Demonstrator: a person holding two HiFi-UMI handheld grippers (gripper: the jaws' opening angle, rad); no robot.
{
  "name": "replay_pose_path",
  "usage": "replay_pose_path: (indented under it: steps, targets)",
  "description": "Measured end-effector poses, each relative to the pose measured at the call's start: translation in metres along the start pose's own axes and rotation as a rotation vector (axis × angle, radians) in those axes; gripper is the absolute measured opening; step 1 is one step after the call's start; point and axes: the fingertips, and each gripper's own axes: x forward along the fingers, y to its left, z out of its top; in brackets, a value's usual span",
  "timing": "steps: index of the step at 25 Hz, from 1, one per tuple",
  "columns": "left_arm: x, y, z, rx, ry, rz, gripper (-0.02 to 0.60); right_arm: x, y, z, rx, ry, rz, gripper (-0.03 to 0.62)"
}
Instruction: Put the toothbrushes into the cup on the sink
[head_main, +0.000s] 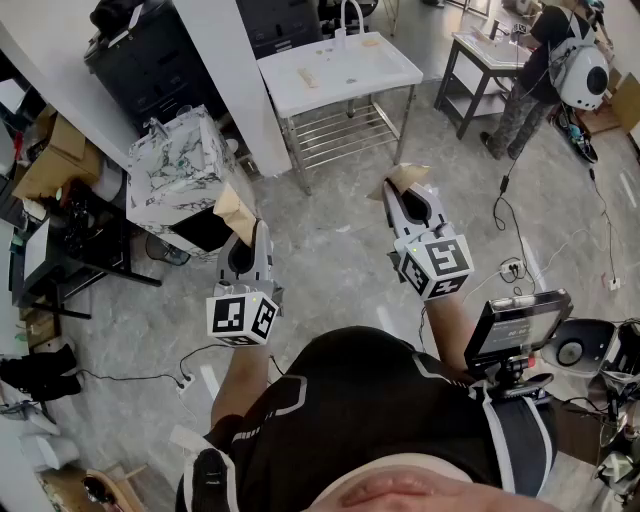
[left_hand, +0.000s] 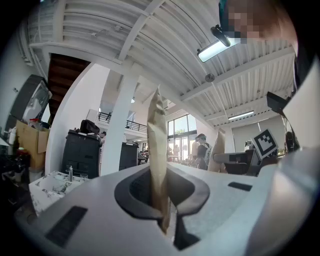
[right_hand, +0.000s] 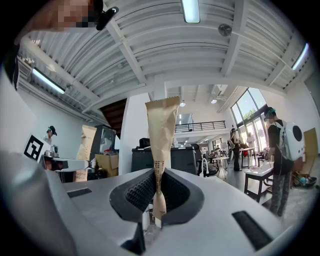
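In left gripper (left_hand: 167, 222), pinched toothbrush packet (left_hand: 157, 150), in right gripper (right_hand: 156, 217), second packet (right_hand: 161, 135)

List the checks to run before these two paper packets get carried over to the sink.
1. Grip of the left hand-held gripper on its tan paper toothbrush packet: ok, the jaws are closed on it and it stands upright.
2. Grip of the right hand-held gripper on the second tan paper packet: ok, clamped near its lower end.
3. The white sink on a metal frame in sight: ok, ahead across the grey floor.
4. The cup on the sink: cannot tell, too small to make out.
5. Walking path: not ok on the right, where a white power strip with a cable lies.
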Motion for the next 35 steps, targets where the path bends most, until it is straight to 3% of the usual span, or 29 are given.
replay_pose_path:
  steps: [24, 35]
  targets:
    - [-0.008, -0.002, -0.005, -0.005, 0.015, -0.012, 0.029, 0.003, 0.008, 0.007, 0.021, -0.023, 0.019, 0.037]
    - [-0.028, 0.014, 0.004, 0.010, 0.001, -0.008, 0.029, 0.015, 0.038, 0.010, 0.020, -0.014, 0.054, 0.037]
